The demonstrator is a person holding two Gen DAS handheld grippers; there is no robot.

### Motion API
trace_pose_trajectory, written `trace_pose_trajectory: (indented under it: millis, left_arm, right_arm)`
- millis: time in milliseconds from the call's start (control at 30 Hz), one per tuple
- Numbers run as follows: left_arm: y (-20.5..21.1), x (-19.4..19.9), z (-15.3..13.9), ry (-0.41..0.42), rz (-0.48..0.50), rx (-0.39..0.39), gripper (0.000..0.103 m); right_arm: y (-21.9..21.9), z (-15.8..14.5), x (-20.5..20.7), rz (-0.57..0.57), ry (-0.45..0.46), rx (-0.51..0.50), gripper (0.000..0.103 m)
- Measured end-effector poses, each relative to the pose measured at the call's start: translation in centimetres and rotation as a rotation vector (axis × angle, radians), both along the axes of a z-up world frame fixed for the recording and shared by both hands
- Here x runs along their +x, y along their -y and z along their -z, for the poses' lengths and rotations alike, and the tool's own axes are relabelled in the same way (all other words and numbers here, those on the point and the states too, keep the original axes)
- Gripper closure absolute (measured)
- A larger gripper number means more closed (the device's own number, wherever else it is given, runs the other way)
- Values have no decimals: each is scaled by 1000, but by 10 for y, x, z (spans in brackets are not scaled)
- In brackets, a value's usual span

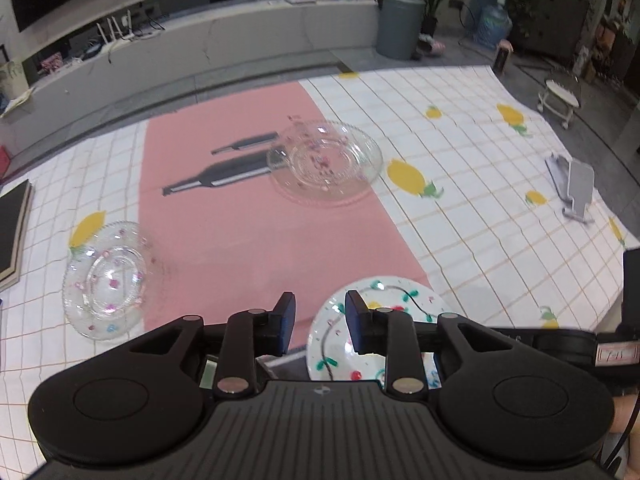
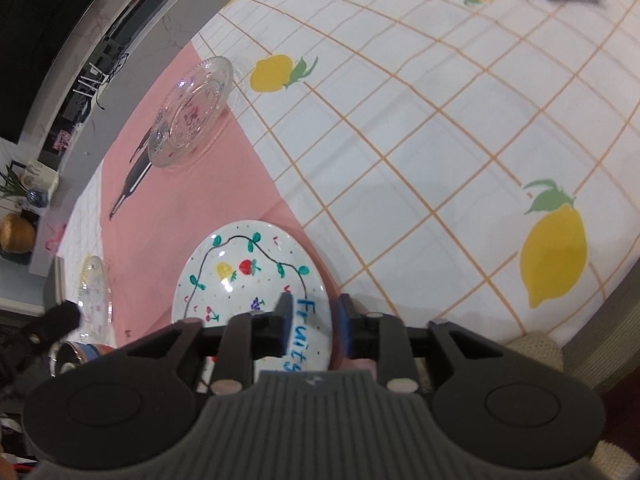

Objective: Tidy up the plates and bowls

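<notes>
A white plate painted with fruit and a vine [image 2: 244,276] lies at the near edge of the pink mat; it also shows in the left wrist view [image 1: 384,320]. My right gripper [image 2: 313,320] has its fingers astride the plate's near rim, with a gap still showing. My left gripper [image 1: 320,320] is open and empty, above the mat just left of the plate. A clear glass bowl stacked on a glass plate [image 1: 326,158] sits at the mat's far side, also in the right wrist view [image 2: 192,112]. Another glass bowl on a plate [image 1: 106,280] sits at the left.
A pink mat [image 1: 224,216] lies on a white lemon-print cloth [image 1: 480,216]. A grey phone stand [image 1: 574,188] stands at the right. A dark book [image 1: 12,232] lies at the left edge. The table's far edge meets a low TV bench.
</notes>
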State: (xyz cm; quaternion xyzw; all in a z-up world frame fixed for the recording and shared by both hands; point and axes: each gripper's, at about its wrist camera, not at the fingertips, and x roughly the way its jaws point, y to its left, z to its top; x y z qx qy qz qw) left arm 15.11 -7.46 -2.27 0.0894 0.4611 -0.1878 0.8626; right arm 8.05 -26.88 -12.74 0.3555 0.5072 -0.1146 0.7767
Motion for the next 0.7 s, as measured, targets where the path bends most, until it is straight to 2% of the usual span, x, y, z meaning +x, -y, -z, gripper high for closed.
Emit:
trace_pose_trajectory:
  millis: [200, 367, 467, 533, 600, 700]
  left_arm:
    - [-36, 10, -8, 27, -59, -54, 70]
    - [-73, 20, -11, 26, -169, -82, 69]
    - [-91, 25, -14, 38, -207, -94, 69]
    - [-103, 28, -16, 43, -241, -110, 66]
    - [-115, 28, -20, 61, -265, -139, 58]
    - [-124, 26, -27, 88, -251, -151, 50]
  right_arm:
    - [-12, -4, 7, -59, -7, -81, 56]
    - [-19, -6, 9, -79, -22, -152, 41]
    - [-23, -11, 8, -80, -12, -189, 38]
    - [-28, -19, 8, -100, 10, -235, 38]
    - [-36, -27, 9, -143, 33, -280, 36]
    - [-47, -34, 12, -193, 59, -333, 27]
